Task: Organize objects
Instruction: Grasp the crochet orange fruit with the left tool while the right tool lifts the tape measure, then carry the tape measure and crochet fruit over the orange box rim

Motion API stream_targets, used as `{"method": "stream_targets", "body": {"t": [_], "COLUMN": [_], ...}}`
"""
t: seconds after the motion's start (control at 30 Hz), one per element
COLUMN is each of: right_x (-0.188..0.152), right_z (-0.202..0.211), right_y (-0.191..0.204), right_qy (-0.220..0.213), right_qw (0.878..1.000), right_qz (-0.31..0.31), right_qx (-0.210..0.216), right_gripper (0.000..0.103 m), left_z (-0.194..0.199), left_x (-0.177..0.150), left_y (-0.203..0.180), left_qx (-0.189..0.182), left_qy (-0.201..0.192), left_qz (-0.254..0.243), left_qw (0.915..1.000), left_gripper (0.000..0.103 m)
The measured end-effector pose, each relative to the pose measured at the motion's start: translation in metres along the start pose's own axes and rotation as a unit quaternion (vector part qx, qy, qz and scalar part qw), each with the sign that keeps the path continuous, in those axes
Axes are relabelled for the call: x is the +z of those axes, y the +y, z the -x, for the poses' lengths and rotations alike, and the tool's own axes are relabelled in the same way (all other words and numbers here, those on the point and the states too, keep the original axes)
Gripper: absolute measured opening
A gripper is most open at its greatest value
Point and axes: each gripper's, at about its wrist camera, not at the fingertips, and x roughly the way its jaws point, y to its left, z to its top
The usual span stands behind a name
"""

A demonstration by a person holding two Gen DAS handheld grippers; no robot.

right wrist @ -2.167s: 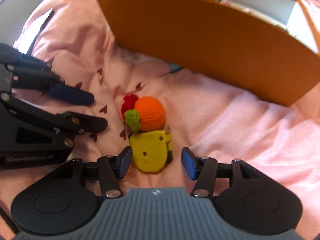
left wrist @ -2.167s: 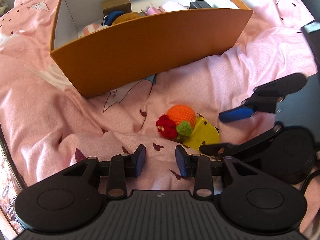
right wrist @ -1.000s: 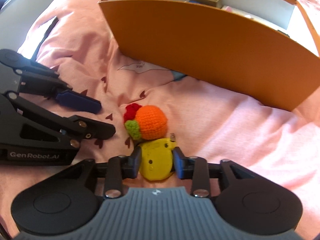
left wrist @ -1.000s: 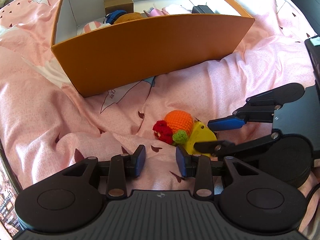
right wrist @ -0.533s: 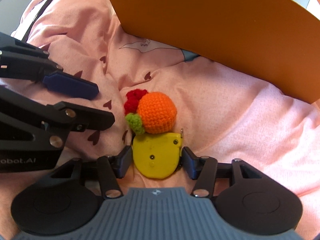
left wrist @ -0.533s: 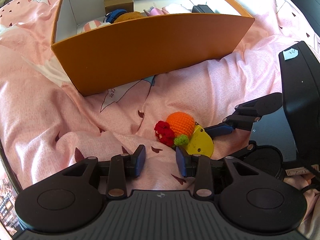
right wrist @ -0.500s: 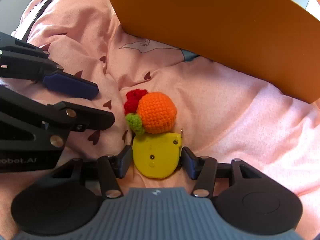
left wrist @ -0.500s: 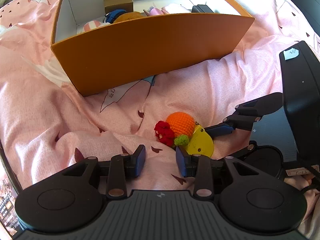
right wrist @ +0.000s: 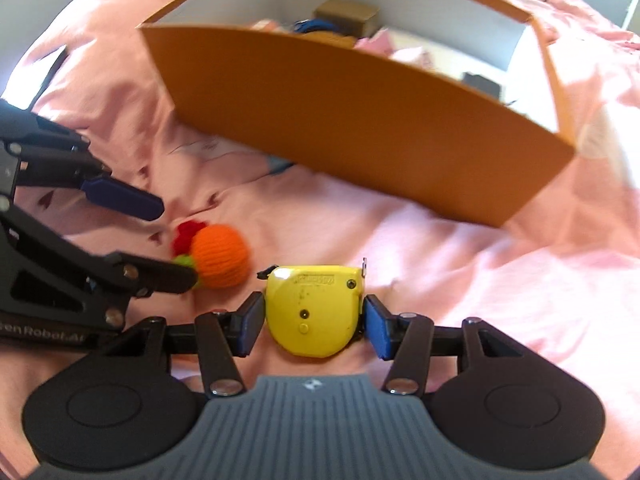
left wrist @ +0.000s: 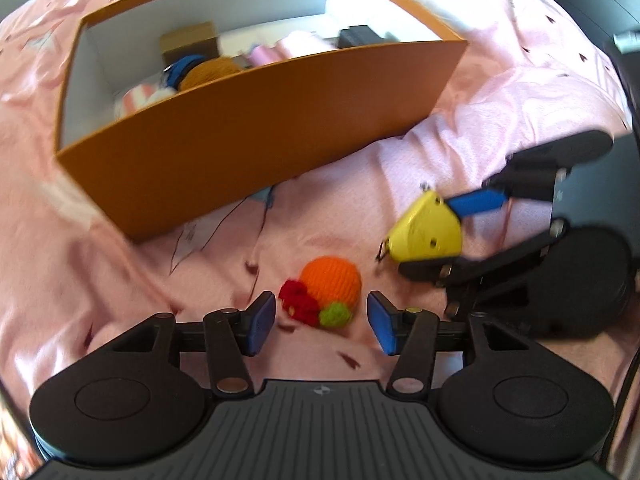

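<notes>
A: How is the step in hand best being carried out?

B: The yellow tape measure [right wrist: 313, 311] is being gripped between the pads of the right gripper [right wrist: 314, 326], clear of the bedding. It is best being carried level over the near wall of the orange box [right wrist: 360, 136] before being let go, since the small metal tab could be snagged on the cardboard.

A: And the other tool?

B: The left gripper [left wrist: 322, 328] is being held open, its jaws having just been widening, with the crocheted orange toy [left wrist: 326, 290] lying between them but not being pressed. It is being approached squarely; being soft and round, it could be rolled aside.

A: The surface and room?

B: Everything is being worked on a rumpled pink bedsheet [left wrist: 120, 280] in bright daylight; little else is being shown.
</notes>
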Motion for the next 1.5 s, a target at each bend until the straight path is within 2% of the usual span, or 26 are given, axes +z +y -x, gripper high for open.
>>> {"method": "stream_targets", "body": {"t": [0.1, 0.23, 0.33, 0.43, 0.57, 0.73, 0.9, 1.17, 1.37, 1.5], "right_x": [0.003, 0.002, 0.002, 0.001, 0.000, -0.001, 0.001, 0.026, 0.062, 0.094], "right_z": [-0.005, -0.013, -0.019, -0.020, -0.023, -0.020, 0.002, 0.057, 0.090, 0.095], "right_y": [-0.014, -0.020, -0.022, -0.024, -0.024, -0.026, -0.025, -0.024, -0.026, -0.033], "right_qy": [0.002, 0.008, 0.014, 0.015, 0.017, 0.007, -0.029, -0.106, -0.158, -0.174], "right_qw": [1.000, 0.999, 0.999, 0.999, 0.999, 0.999, 0.998, 0.994, 0.986, 0.983], "right_qz": [-0.022, -0.031, -0.036, -0.041, -0.039, -0.049, -0.049, -0.011, 0.021, 0.019], "right_qx": [0.000, 0.010, 0.013, 0.017, 0.018, 0.023, 0.027, 0.029, 0.041, 0.053], "right_gripper": [0.055, 0.056, 0.056, 0.056, 0.056, 0.055, 0.055, 0.055, 0.055, 0.055], "left_z": [-0.012, -0.027, -0.036, -0.039, -0.037, -0.029, -0.006, 0.038, 0.076, 0.088], "left_x": [0.003, 0.003, 0.004, 0.003, 0.000, -0.001, 0.002, 0.022, 0.050, 0.075], "left_y": [-0.006, -0.012, -0.011, -0.012, -0.013, -0.008, -0.001, 0.017, 0.034, 0.047], "left_qx": [0.000, 0.021, 0.010, 0.006, 0.009, 0.003, -0.008, -0.052, -0.047, -0.011], "left_qy": [0.007, 0.005, 0.006, 0.003, -0.005, -0.019, -0.058, -0.115, -0.152, -0.163], "left_qz": [-0.032, -0.065, -0.064, -0.062, -0.059, -0.033, -0.009, 0.038, 0.033, 0.001], "left_qw": [0.9995, 0.9976, 0.9979, 0.9981, 0.9982, 0.9993, 0.9982, 0.9912, 0.9868, 0.9866], "left_gripper": [0.063, 0.063, 0.063, 0.057, 0.055, 0.054, 0.054, 0.054, 0.054, 0.054]}}
